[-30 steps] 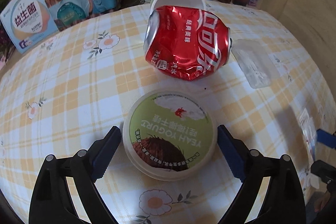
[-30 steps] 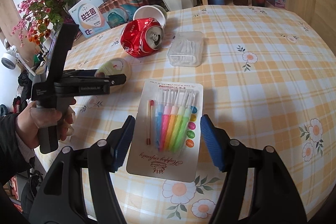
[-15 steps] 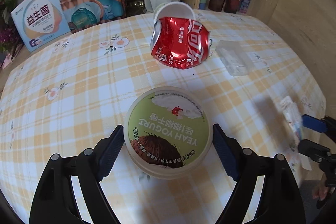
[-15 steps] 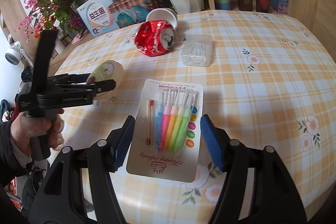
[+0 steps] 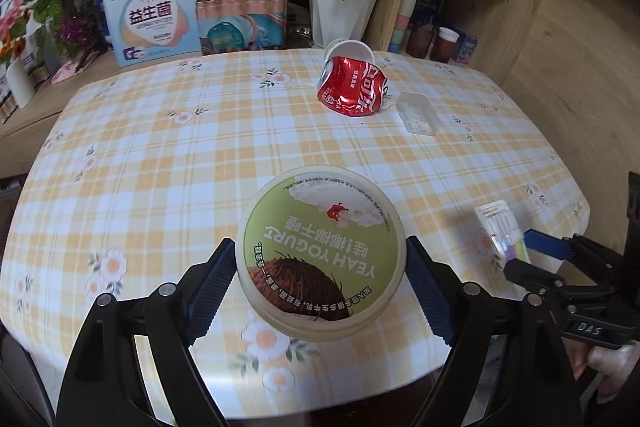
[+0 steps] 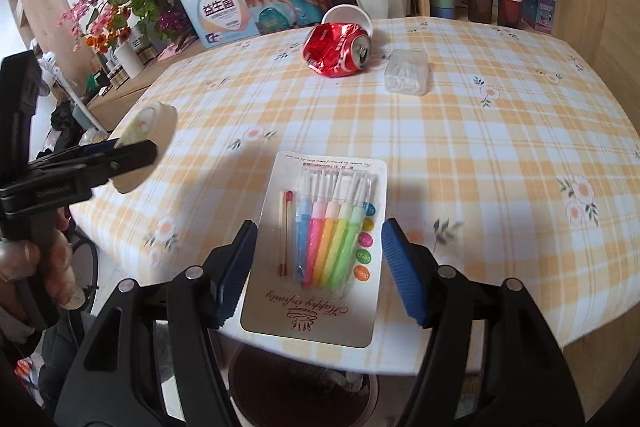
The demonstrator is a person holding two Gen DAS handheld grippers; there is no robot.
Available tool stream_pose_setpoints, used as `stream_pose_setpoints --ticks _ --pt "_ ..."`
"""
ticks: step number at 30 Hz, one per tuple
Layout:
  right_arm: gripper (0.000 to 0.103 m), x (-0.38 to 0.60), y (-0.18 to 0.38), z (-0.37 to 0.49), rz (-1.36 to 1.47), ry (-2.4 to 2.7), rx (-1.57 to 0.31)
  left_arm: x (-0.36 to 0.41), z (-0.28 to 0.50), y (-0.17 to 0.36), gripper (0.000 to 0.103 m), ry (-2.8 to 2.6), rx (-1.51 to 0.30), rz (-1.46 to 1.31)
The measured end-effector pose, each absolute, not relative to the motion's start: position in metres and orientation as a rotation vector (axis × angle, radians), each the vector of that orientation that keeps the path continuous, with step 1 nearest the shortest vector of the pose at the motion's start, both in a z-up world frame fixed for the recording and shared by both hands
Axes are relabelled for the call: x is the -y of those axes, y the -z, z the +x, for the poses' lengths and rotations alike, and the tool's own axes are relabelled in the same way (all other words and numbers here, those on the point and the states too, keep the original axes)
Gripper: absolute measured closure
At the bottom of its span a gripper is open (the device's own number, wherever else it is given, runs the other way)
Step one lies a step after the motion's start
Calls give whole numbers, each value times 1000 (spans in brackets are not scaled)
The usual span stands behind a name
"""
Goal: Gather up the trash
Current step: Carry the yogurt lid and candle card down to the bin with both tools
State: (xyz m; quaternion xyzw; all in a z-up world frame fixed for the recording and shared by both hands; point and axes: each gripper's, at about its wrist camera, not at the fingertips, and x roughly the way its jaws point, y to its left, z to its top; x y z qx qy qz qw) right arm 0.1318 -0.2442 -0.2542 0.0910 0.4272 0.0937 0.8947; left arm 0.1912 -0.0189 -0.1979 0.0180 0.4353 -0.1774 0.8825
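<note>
Between the left gripper's [image 5: 320, 273] pads sat the yogurt tub [image 5: 320, 251], clamped at its sides and lifted clear of the table [image 5: 160, 147], probably for binning. The right gripper [image 6: 316, 267] pinched the candle pack [image 6: 320, 247] likewise. Beyond both lay the crushed can [image 5: 352, 89], uncollected.

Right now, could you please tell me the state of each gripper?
Left gripper: closed on the yogurt tub, lifted off the table.
Right gripper: closed on the candle pack, also lifted.
</note>
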Motion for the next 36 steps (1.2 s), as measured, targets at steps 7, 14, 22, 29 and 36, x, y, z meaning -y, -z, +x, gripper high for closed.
stream_pose_setpoints --ticks 7,14,22,29,36 --pt "38 231 251 89 175 -216 -888 11 130 176 21 316 -855 29" --pt "38 220 265 49 159 -238 -932 5 84 164 21 280 -825 14" --pt "38 197 281 18 127 -281 -990 -2 55 165 21 266 -829 1" --pt "36 181 289 14 80 -307 -1035 -6 48 168 21 260 -836 -6" --pt "32 174 301 17 91 -319 -1084 -10 50 176 21 261 -858 -21"
